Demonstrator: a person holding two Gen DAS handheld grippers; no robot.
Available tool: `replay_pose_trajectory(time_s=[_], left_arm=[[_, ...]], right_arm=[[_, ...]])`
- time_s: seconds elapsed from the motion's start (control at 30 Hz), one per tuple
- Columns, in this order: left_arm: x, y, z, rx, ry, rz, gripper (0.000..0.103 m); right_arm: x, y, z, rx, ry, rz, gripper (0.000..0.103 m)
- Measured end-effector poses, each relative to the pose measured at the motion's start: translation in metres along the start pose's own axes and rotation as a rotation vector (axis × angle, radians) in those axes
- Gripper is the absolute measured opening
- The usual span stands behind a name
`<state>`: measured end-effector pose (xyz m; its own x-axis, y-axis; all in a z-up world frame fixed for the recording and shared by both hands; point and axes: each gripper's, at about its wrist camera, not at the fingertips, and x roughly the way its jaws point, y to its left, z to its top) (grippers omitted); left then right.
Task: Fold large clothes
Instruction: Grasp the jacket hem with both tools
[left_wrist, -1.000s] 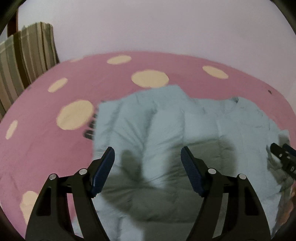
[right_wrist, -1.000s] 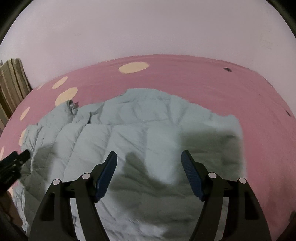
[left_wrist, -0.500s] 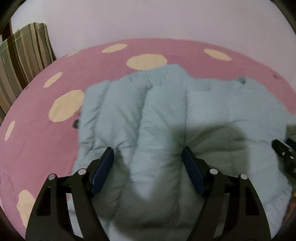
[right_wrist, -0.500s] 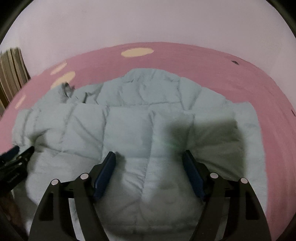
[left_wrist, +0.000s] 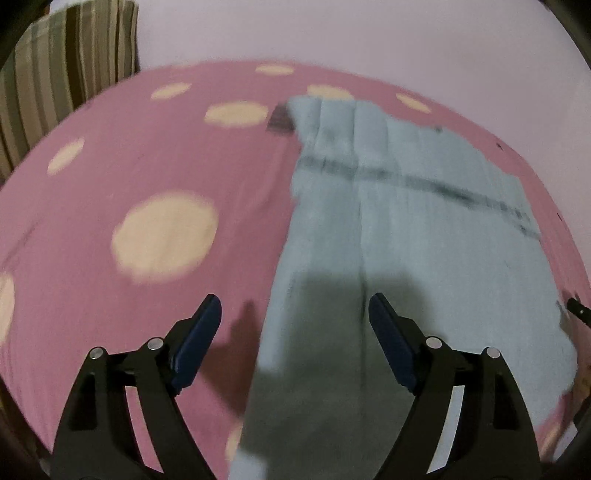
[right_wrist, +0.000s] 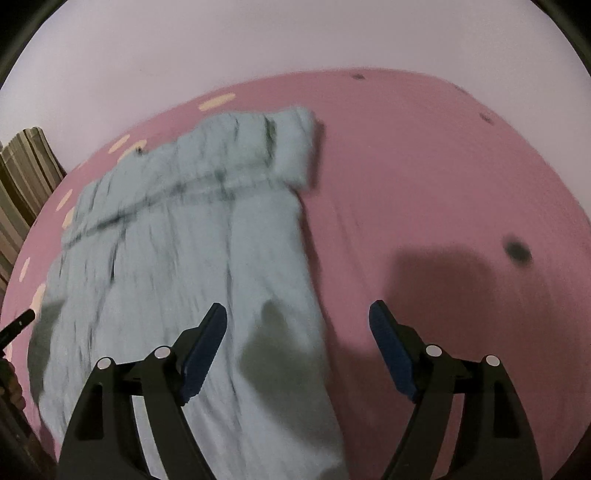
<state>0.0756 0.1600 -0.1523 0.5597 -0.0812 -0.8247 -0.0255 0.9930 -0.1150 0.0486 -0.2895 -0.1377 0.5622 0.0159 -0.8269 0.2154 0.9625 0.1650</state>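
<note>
A light blue quilted jacket (left_wrist: 413, 229) lies spread flat on a pink bedsheet with cream dots (left_wrist: 147, 177). It also shows in the right wrist view (right_wrist: 192, 251), with its far end folded over. My left gripper (left_wrist: 293, 325) is open and empty, above the jacket's left edge. My right gripper (right_wrist: 297, 328) is open and empty, above the jacket's right edge. The tip of the right gripper (left_wrist: 578, 315) shows at the right edge of the left wrist view. The tip of the left gripper (right_wrist: 16, 325) shows at the left edge of the right wrist view.
A striped cushion (left_wrist: 55, 62) stands at the far left by the pale wall (left_wrist: 332, 33); it also shows in the right wrist view (right_wrist: 22, 177). A dark spot (right_wrist: 517, 251) marks the sheet at the right. Bare sheet lies on both sides of the jacket.
Both grippers have moved apart, toward the jacket's side edges. The jacket now lies flatter and longer, with a fold line across its far part. Both stay open.
</note>
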Motion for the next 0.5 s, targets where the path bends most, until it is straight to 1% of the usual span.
replay_pose_trajectory(time_s=[0.1,0.2,0.27,0.3,0.33,0.37,0.43,0.47,0.5], left_arm=[[-0.014,0.012,-0.035,-0.035,0.029,-0.034,0.082],[-0.022,0.016,-0.057,-0.05,0.042,-0.076,0.082],[-0.025,0.016,-0.064,-0.055,0.032,-0.082,0.08],[-0.026,0.016,-0.067,-0.06,0.028,-0.09,0.078],[-0.027,0.017,-0.069,-0.074,0.024,-0.11,0.075],[-0.027,0.017,-0.07,-0.088,0.024,-0.126,0.068],[-0.027,0.017,-0.073,-0.115,0.023,-0.158,0.065],[-0.026,0.017,-0.073,-0.117,0.024,-0.167,0.059],[-0.026,0.016,-0.074,-0.119,0.027,-0.172,0.056]], right_arm=[[-0.008,-0.013,-0.034,0.011,0.035,0.001,0.078],[-0.01,-0.019,-0.06,0.025,0.065,0.02,0.078],[-0.013,-0.02,-0.068,0.03,0.049,0.028,0.077],[-0.016,-0.018,-0.07,0.029,0.041,0.029,0.076],[-0.019,-0.017,-0.072,0.032,0.035,0.042,0.064],[-0.019,-0.016,-0.074,0.037,0.038,0.053,0.052],[-0.02,-0.014,-0.078,0.048,0.044,0.079,0.046],[-0.02,-0.012,-0.078,0.041,0.044,0.084,0.04],[-0.021,-0.01,-0.08,0.037,0.044,0.091,0.037]])
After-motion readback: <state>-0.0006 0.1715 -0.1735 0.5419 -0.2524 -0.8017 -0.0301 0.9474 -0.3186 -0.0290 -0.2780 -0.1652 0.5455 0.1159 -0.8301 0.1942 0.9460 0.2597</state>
